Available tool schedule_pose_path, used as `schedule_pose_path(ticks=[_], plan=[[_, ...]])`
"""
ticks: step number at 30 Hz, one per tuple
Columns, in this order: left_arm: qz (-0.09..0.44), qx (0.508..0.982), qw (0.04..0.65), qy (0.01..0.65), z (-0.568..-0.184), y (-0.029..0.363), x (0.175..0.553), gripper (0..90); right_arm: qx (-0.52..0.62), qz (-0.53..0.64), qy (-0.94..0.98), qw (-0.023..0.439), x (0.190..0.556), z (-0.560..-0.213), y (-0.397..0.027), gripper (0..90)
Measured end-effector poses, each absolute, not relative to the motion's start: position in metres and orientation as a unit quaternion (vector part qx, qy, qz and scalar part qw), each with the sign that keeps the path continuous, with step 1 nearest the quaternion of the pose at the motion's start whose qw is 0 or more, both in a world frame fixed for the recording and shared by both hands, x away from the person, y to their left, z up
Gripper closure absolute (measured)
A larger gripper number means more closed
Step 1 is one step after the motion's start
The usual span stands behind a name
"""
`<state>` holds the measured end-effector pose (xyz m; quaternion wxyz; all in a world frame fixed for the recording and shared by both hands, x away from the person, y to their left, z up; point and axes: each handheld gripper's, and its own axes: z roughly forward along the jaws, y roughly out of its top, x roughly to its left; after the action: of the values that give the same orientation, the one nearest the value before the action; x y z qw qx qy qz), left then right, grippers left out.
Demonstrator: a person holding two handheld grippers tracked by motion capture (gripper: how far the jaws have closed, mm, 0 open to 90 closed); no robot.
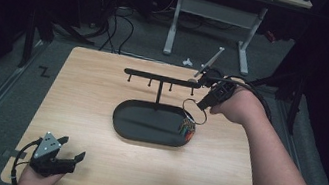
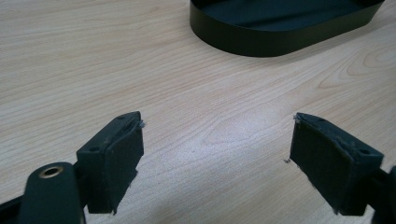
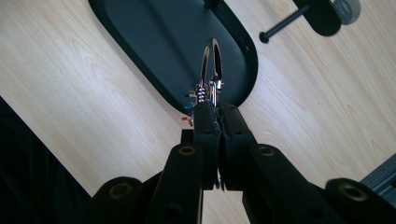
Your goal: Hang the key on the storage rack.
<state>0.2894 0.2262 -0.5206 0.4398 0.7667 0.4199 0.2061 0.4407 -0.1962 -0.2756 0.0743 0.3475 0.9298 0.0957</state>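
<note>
A black stand with a crossbar (image 1: 162,78) and several small hooks rises from a black oval tray (image 1: 120,115) at mid-table. My right gripper (image 1: 203,104) hovers by the bar's right end, above the tray's right edge, shut on a thin metal ring (image 1: 194,113) with small coloured beads (image 1: 187,128) hanging from it. In the right gripper view the jaws (image 3: 217,108) pinch the ring (image 3: 212,70) edge-on over the tray (image 3: 154,42), with one hook peg (image 3: 285,22) above and to the right. My left gripper (image 1: 73,148) rests at the front left corner, open (image 2: 217,140) with nothing between its jaws.
The light wooden table (image 1: 92,90) has bare room left of and in front of the tray, whose wall (image 2: 261,42) lies well ahead of the left gripper. Beyond the table are a white desk frame (image 1: 174,23), floor cables and dark surroundings.
</note>
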Motion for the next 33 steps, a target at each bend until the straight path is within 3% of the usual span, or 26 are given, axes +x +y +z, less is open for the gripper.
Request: schedule_pose_path(ticks=[33], plan=[[0.203, 0.763, 0.442, 0.426, -0.521, 0.23, 0.292, 17.8, 0.376, 0.093, 0.92, 0.066, 0.491, -0.276, -0.191, 87.4]])
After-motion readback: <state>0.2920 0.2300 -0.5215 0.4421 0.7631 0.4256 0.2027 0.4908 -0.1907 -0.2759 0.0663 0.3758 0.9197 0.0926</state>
